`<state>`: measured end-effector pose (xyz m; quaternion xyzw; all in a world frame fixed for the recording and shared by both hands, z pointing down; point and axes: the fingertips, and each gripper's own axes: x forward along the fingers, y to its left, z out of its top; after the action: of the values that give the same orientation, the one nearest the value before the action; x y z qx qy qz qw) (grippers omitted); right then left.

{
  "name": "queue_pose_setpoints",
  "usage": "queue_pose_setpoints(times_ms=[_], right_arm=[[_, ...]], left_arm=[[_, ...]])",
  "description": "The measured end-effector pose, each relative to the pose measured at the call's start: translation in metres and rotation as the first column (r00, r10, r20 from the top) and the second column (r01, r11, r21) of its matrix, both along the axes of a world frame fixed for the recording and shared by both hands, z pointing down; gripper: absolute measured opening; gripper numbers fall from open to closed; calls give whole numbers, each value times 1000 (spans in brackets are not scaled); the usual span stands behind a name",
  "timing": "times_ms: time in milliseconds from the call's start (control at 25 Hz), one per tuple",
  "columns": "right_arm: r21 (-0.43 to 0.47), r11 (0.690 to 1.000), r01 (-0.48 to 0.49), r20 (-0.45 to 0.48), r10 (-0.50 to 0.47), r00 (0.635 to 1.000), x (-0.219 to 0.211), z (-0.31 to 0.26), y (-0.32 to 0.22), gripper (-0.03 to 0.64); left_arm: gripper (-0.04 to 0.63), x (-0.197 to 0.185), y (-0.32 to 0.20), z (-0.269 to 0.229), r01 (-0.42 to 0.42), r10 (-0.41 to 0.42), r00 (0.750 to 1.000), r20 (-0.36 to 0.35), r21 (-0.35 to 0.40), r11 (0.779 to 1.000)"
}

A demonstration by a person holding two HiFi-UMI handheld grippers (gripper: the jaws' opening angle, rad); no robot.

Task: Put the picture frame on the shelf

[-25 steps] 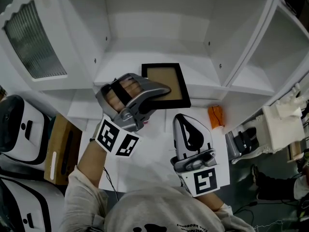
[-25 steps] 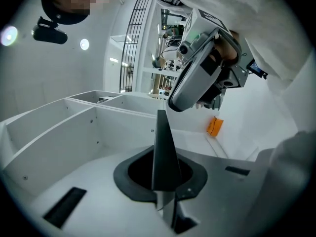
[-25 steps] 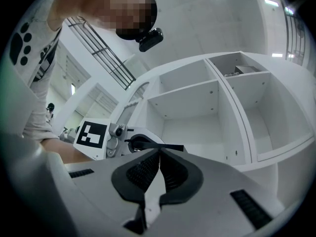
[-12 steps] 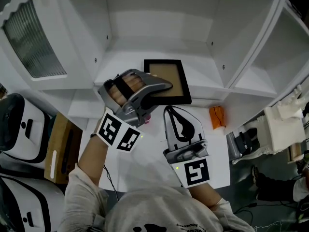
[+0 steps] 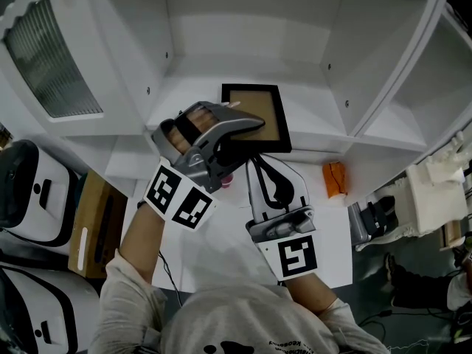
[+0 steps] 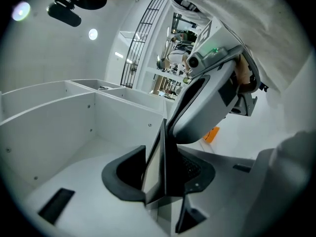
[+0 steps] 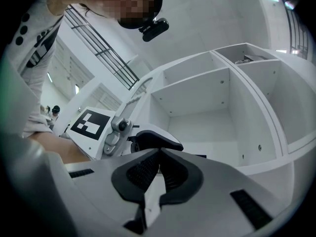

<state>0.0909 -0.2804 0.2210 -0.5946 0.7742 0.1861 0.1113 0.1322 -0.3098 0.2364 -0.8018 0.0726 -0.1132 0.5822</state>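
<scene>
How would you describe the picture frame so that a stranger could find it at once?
Find the large white shelf unit and look into its middle compartment. Near the front of that shelf is the picture frame, a thin black rectangle around a tan panel. Unlike the small orange object outside the unit, it is flat and black-edged.

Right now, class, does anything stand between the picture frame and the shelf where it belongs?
Nothing visible does. The picture frame is already inside the shelf compartment, between the opening jaws of the left gripper. The shut right gripper sits in front, outside it.
</scene>
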Motion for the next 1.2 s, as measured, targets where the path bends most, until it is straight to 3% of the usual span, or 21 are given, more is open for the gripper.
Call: queue_pose_setpoints(times_ms=[320, 480, 640, 760, 800, 840, 880, 1000, 1080, 1200], right_arm=[[-3, 1000, 9, 10, -9, 1000, -1, -3, -8, 34], [3, 1000, 2, 5, -2, 1000, 0, -5, -9, 34], [4, 1000, 1, 6, -1, 1000, 0, -5, -9, 34], [1, 1000, -8, 7, 8, 1000, 2, -4, -6, 34], [-2, 1000, -14, 6, 14, 1000, 3, -4, -6, 34], [-5, 1000, -20, 3, 20, 1000, 5, -3, -5, 34], [-8, 1000, -26, -3, 26, 1000, 6, -2, -5, 34], [-7, 999, -35, -37, 35, 999, 9, 1, -2, 34], [-9, 999, -47, -63, 46, 997, 14, 4, 0, 34], [-27, 997, -73, -77, 70, 995, 22, 7, 0, 34]], left_arm=[[170, -16, -5, 1, 68, -68, 998, -1, -46, 997], [170, -33, -2, 0, 120, -125, 991, -47, -96, 988], [170, -55, 9, -10, 150, -184, 965, -185, -184, 972], [169, -70, 20, -20, 128, -225, 914, -337, -287, 949], [150, -74, 24, -21, 100, -232, 893, -385, -334, 937], [88, -75, 28, -21, 55, -235, 873, -428, -392, 918], [40, -74, 31, -19, -8, -234, 854, -466, -460, 888], [26, -61, 32, -7, -144, -263, 817, -513, -624, 768], [21, -55, 27, -1, -136, -306, 808, -504, -665, 734], [20, -50, 20, -5, -136, -358, 776, -520, -691, 710]])
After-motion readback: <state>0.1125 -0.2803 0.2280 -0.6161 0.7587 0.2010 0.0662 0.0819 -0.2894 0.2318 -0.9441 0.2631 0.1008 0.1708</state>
